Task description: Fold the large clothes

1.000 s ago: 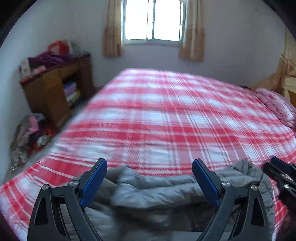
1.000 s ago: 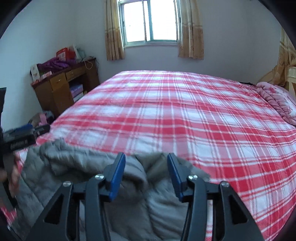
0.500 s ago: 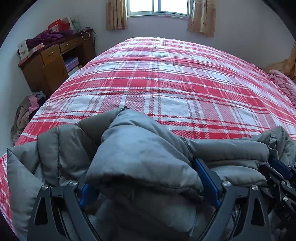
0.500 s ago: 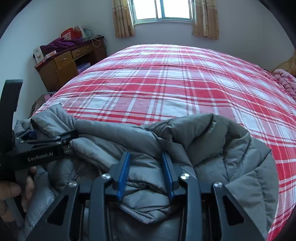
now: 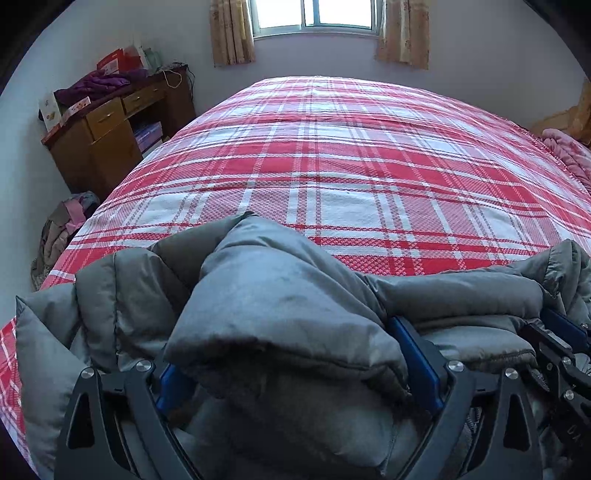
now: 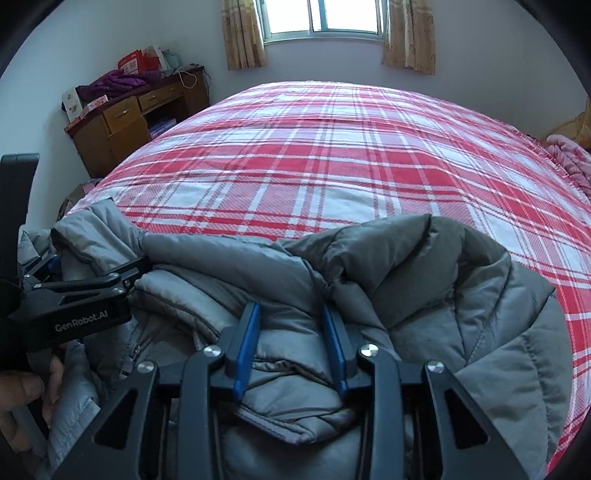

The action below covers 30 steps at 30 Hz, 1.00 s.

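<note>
A grey puffer jacket [image 5: 280, 302] lies bunched at the near edge of a bed with a red and white plaid cover [image 5: 351, 162]. My left gripper [image 5: 291, 365] is wide open, its blue pads on either side of a thick fold of the jacket. My right gripper [image 6: 291, 332] is partly closed around a padded fold of the same jacket [image 6: 424, 295]. In the right wrist view the left gripper [image 6: 81, 291] shows at the left edge. In the left wrist view the right gripper [image 5: 557, 347] shows at the right edge.
A wooden desk [image 5: 110, 136] with purple clothes on top stands against the left wall. A pile of clothes [image 5: 62, 232] lies on the floor by the bed. A pink blanket [image 5: 569, 155] lies at the far right. A curtained window [image 5: 314, 18] is behind the bed.
Both grippers have come down and forward onto the jacket over the last second. The right gripper's jaws have narrowed on a fold. Little moved in the last half second.
</note>
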Available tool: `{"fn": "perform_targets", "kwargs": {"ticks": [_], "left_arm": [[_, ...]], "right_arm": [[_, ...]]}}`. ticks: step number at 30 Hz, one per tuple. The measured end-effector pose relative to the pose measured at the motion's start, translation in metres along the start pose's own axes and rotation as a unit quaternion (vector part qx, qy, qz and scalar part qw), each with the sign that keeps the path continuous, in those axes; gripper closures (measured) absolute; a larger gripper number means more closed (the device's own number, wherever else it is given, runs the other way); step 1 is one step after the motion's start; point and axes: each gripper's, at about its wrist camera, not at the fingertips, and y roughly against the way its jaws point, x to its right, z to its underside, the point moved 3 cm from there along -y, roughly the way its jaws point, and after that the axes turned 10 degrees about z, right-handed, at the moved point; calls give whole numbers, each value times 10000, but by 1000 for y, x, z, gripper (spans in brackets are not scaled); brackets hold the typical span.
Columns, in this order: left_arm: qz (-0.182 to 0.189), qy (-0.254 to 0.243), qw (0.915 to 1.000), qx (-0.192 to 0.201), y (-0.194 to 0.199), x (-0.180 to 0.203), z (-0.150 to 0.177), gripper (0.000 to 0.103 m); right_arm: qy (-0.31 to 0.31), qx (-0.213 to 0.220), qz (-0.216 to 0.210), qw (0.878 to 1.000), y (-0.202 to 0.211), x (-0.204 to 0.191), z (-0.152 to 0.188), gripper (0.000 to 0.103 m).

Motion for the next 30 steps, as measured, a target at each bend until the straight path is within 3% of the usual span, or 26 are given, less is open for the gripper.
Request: {"fn": "perform_targets", "kwargs": {"ticks": [30], "left_arm": [[-55, -45, 10000, -58, -5, 2, 0, 6]], "right_arm": [[139, 4, 238, 9996, -3, -6, 0, 66]]}}
